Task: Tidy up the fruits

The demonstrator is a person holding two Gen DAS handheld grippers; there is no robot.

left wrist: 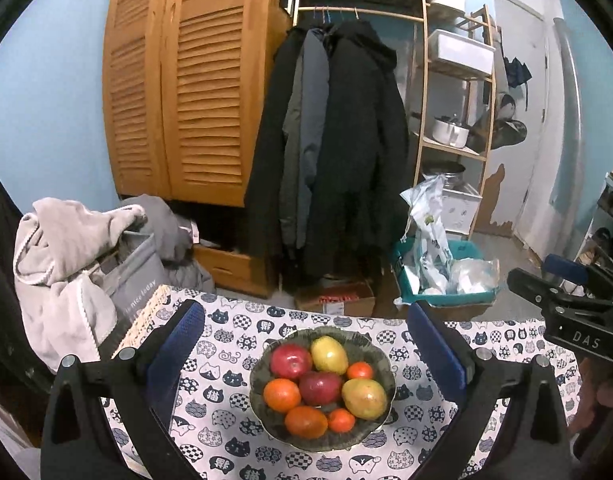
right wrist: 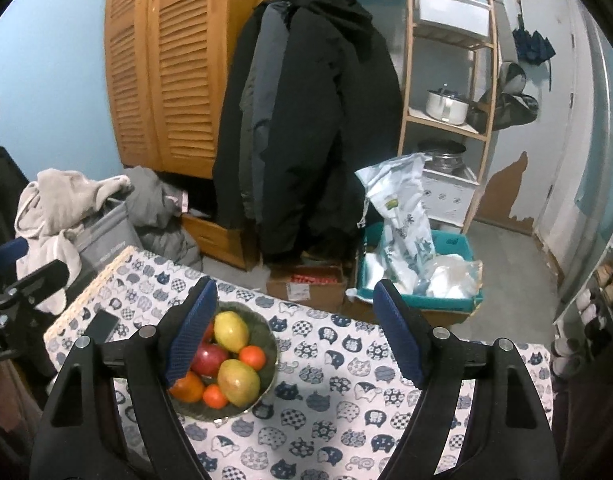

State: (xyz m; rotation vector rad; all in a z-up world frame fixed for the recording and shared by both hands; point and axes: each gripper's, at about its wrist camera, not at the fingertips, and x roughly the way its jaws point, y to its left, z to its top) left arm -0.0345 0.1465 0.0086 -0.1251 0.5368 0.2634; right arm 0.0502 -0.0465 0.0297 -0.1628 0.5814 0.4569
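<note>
A dark green bowl (left wrist: 258, 376) stands on the cat-print tablecloth (left wrist: 226, 436), holding two red apples (left wrist: 291, 361), two yellow-green mangoes (left wrist: 329, 354), two oranges (left wrist: 282, 394) and two small tangerines (left wrist: 340, 420). My left gripper (left wrist: 306, 312) hovers above and in front of the bowl, open wide, with nothing between its blue pads (left wrist: 178, 352). My right gripper (right wrist: 294, 288) is also open and holds nothing. It sits to the right of the bowl (right wrist: 268, 332), and its left finger (right wrist: 190, 332) hides the bowl's left side. Each gripper shows at the edge of the other's view.
A flat black object (right wrist: 102, 326) lies on the table's left part. Beyond the far edge are a cardboard box (left wrist: 338, 300), a teal crate (left wrist: 446, 280) with bags, hanging coats (left wrist: 338, 140), a louvred wooden cabinet (left wrist: 186, 92), and a grey hamper (left wrist: 134, 276) with clothes at left.
</note>
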